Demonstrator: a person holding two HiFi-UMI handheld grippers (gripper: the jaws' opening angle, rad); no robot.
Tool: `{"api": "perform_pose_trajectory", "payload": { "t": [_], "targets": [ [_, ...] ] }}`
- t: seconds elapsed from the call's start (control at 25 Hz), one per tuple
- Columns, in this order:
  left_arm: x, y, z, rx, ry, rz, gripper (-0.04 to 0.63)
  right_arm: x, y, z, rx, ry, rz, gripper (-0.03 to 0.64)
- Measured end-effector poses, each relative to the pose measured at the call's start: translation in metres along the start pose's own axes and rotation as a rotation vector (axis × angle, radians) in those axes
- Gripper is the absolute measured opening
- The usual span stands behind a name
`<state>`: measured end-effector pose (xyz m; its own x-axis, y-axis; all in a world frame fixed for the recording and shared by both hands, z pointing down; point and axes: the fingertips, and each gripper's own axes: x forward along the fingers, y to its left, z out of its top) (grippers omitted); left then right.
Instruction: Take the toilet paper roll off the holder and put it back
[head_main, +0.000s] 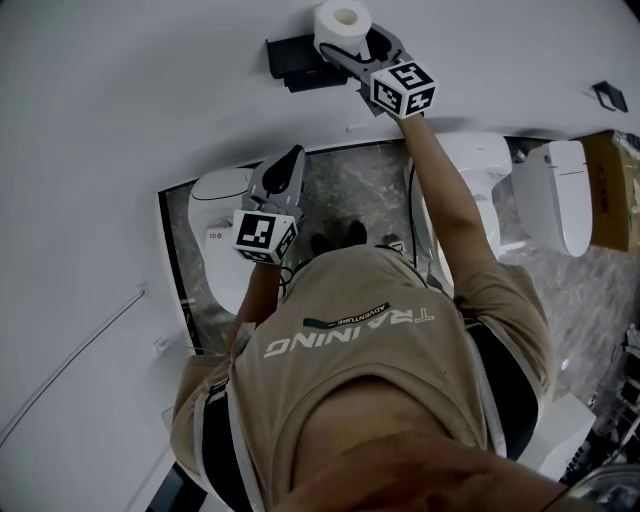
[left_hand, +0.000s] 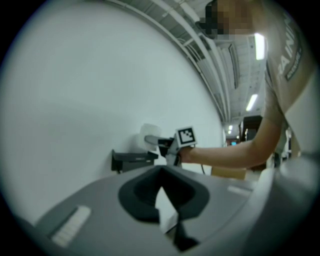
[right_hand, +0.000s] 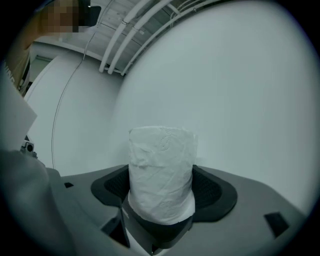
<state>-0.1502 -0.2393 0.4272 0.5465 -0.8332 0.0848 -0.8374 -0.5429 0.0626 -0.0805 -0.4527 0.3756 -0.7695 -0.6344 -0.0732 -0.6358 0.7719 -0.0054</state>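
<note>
We find the left gripper (head_main: 293, 158) held low and close to the torso, with the left arm bent at the elbow. Its jaws point up toward the white wall (head_main: 130, 90). They sit together, with nothing between them. This gripper hangs over the gap between a white toilet (head_main: 212, 215) and the person's shirt (head_main: 360, 340).

Further right, a black holder (head_main: 292, 58) is fixed to the wall. In the left gripper view, we see it as a dark shelf projecting from the wall.

The toilet paper roll (right_hand: 161, 170) is just to the right of the holder, close to the wall. In the left gripper view it sits slightly above the holder's right end. We cannot tell whether the roll touches the holder.

The right gripper (head_main: 358, 42) is clamped on the roll. In the right gripper view, one jaw presses each side of the roll's lower part. The roll stands upright between the jaws, and its paper is wrinkled. The right arm (head_main: 445, 180) is stretched nearly straight toward the wall, with the forearm bare. It passes over a second white toilet (head_main: 490, 165).
</note>
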Motion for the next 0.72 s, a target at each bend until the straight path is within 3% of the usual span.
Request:
{"api": "perform_pose_trajectory", "payload": {
  "t": [0.28,0.72],
  "targets": [
    [-0.006,0.016,0.0,-0.008,-0.009,0.039,0.0,0.023,-0.001,-0.028,-0.014,0.062,0.007,0.334],
    [-0.032,0.025,0.002,0.001,-0.017,0.016,0.0,0.018,-0.005,-0.042,-0.013,0.148,-0.103,0.336]
  ]
}}
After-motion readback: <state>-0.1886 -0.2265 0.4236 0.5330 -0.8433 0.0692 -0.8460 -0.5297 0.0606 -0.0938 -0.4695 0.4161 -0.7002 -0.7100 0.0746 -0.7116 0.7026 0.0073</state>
